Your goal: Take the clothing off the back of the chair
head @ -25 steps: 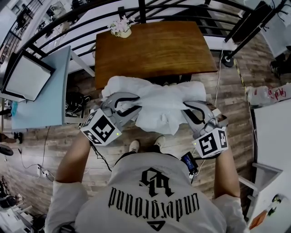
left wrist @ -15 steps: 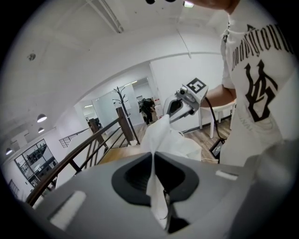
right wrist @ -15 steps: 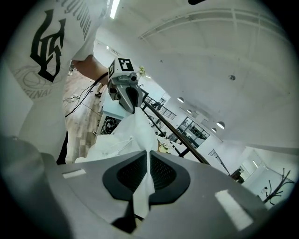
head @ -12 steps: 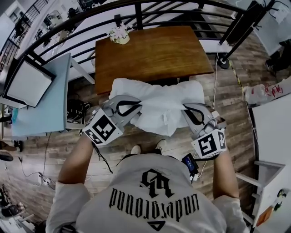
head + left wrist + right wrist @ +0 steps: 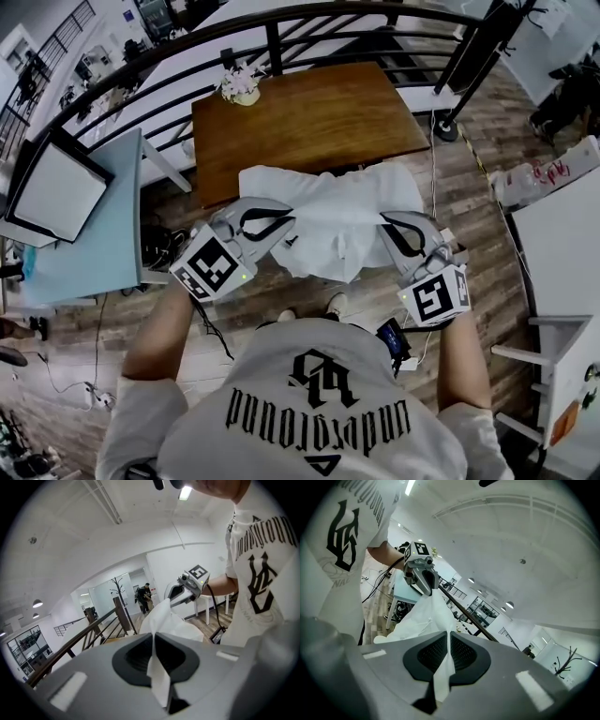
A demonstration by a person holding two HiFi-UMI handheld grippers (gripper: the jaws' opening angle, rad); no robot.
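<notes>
Floor: wood-plank flooring [image 5: 469, 187] runs under everything, with cables trailing over it on the left.
Wooden table: a brown wooden table [image 5: 309, 112] stands straight ahead of the person, its top bare apart from one item.
Flower pot: a small pot of pale flowers [image 5: 240, 84] sits at the table's far left corner.
Railing: a black curved railing [image 5: 273, 49] closes off the space behind the table.
Side table: a light-blue table [image 5: 94, 234] stands to the left, with a white framed panel [image 5: 56, 192] at its far end.
Right side: a white cabinet [image 5: 562, 244] stands along the right edge of the head view.
Far room: the left gripper view shows white walls, ceiling lamps and a coat stand [image 5: 116, 585].
Clothing: the white garment [image 5: 337, 220] is thin and creased, bunched into folds, and hangs stretched between the two grippers just in front of the table's near edge.
Chair: I cannot make it out under the cloth, so I cannot tell whether the garment touches it.
Left gripper: the left gripper [image 5: 153, 639] has its jaws pressed together on a strip of the garment's left end, the cloth running out between them.
Right gripper: the right gripper [image 5: 449, 641] is likewise clamped on a fold of the garment's right end.
Person: the white printed shirt [image 5: 319, 403] fills the bottom of the head view, both forearms reaching forward.
</notes>
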